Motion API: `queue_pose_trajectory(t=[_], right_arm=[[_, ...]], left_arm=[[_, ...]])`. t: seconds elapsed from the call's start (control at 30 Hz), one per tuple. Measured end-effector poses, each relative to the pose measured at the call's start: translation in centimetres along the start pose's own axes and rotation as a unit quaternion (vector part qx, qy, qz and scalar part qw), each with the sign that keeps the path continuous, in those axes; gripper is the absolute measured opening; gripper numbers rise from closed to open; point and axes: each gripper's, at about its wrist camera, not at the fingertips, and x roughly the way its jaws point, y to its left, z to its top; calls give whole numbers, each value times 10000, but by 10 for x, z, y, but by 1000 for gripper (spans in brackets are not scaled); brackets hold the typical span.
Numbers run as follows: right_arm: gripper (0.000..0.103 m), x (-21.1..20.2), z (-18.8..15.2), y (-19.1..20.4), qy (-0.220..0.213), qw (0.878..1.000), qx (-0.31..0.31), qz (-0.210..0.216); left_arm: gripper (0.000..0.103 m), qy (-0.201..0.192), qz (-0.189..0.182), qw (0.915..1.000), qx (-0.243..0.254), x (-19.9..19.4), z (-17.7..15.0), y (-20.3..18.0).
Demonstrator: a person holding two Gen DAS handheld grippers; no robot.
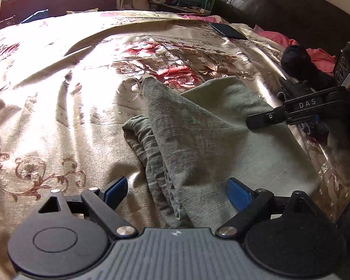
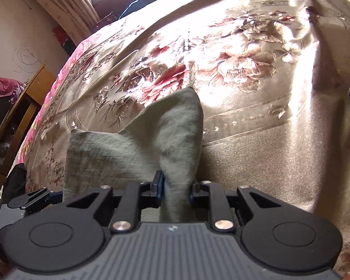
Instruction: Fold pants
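Note:
Grey-green pants lie folded on a shiny floral bedspread, with one corner pointing away toward the red flowers. My left gripper hangs open just over their near edge, its blue pads apart and holding nothing. My right gripper reaches in from the right over the pants' right side. In the right wrist view the pants run up between the jaws of the right gripper. The jaws stand partly apart and the cloth lies loose in the gap. The left gripper shows at the lower left.
A dark phone lies at the far side of the bed. A black bundle of cloth and pink fabric sit at the right, below a dark headboard. Wooden furniture and curtains stand beyond the bed's edge.

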Motion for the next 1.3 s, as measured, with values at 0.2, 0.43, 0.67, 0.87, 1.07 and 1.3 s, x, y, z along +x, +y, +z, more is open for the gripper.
queue_pose_trajectory(t=[0.2,0.43,0.67,0.87,1.07,1.3], right_arm=[[31,-31,1,33,-937,9944,-476,-108],[33,24,7,49,-741,9955,-525,272],[29,59,1,22,-492,9978,-302,314],[35,17,-11,36,-700,9967,-335,254],[38,-23,-71,56,-432,9962,-510,562],[38,-36,-110,80,-487,9931,-1058,155]], left_arm=[[103,-687,728,9950,31,-36,12,4],[103,-1304,806,9874,402,-17,32,-34],[103,-343,1047,9939,83,49,24,-10],[103,-646,964,9928,-295,24,21,1],[103,-753,1107,9910,0,7,7,-17],[103,-464,1149,9922,120,-9,-21,-31]])
